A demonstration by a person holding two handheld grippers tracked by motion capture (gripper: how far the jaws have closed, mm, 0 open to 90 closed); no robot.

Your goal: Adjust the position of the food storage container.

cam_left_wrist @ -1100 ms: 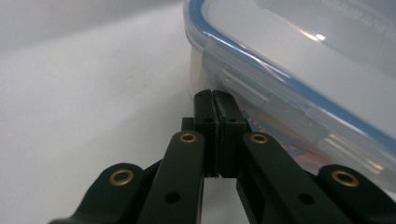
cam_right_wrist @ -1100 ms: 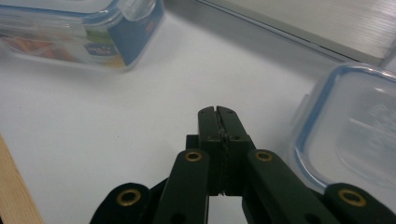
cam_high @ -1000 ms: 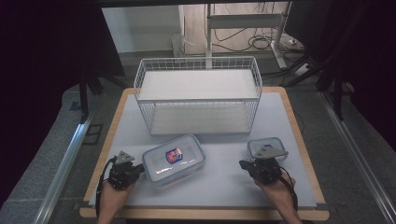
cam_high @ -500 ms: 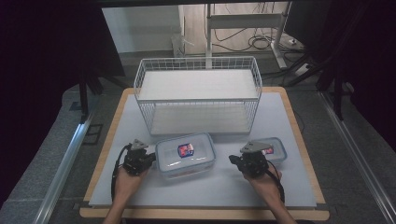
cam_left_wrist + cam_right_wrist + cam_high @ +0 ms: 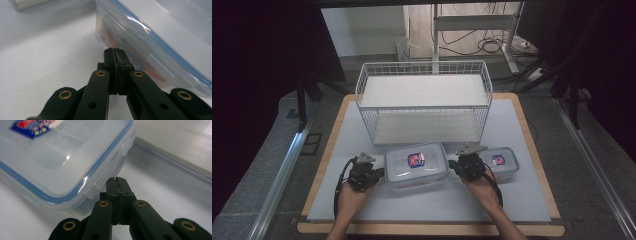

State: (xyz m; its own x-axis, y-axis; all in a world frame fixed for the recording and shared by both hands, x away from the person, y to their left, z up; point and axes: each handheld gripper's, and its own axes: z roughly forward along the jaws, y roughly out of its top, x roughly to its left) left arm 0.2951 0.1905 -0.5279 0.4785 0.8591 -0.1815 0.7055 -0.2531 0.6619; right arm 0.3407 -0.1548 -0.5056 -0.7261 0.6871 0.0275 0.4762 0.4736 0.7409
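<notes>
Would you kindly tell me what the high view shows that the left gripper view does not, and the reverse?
High view alone: the wire basket, the small container, the right tongs at the large container's right end, and both forearms. Left gripper view alone: close up, the left tongs with jaws pressed together, tips at the container's clear side wall, reddish contents inside. Both share the large container with its blue-sealed lid, the left tongs and the white table.

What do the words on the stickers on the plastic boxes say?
Sticker on the big box lid: red and blue, with writing too blurred to read, also up close in the right gripper view.
Sticker on the small box lid: too small to read.
Nothing else carries readable words or numbers.
</notes>
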